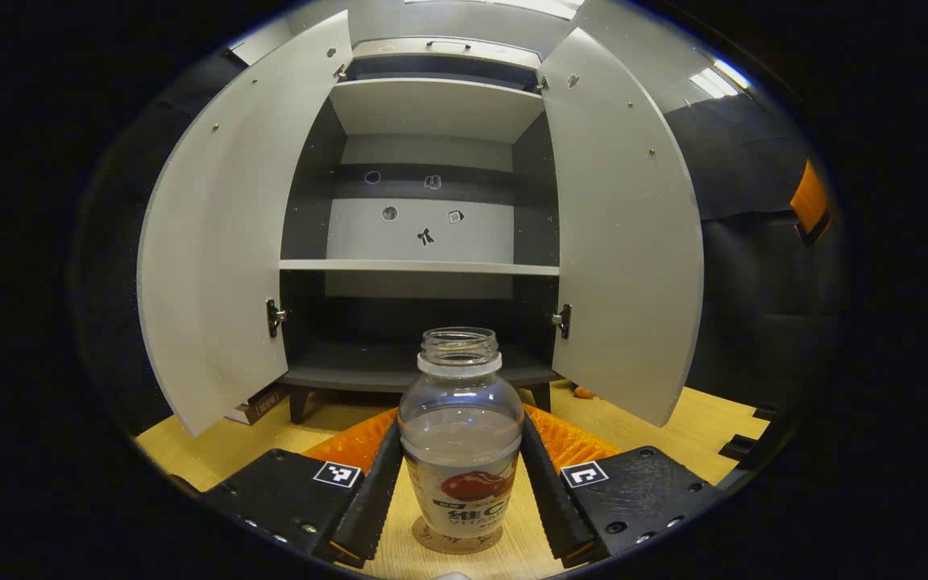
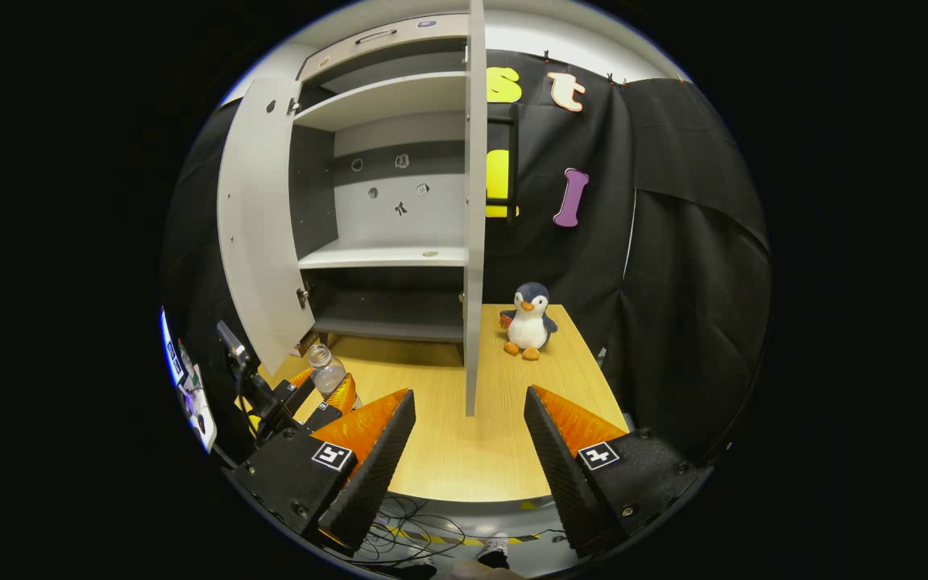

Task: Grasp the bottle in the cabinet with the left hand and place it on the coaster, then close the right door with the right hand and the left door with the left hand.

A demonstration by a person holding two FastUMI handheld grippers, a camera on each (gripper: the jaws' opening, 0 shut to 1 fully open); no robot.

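Left tongs (image 1: 461,483) clamp the upright bottle (image 1: 459,439) over the coaster (image 1: 456,541); right tongs (image 2: 464,451) gape empty, right door (image 2: 474,242) dead ahead, edge-on.

Wooden surface (image 2: 464,451), light grain. Cabinet (image 1: 424,242) stands on it at the back, on short dark legs. Round coaster (image 1: 456,541) lies near the front edge; bottle (image 1: 459,435) stands upright on it. Plush penguin (image 2: 528,319) sits to the cabinet's right, near the back. Small orange object (image 1: 584,393) by the cabinet's foot; kind unclear.
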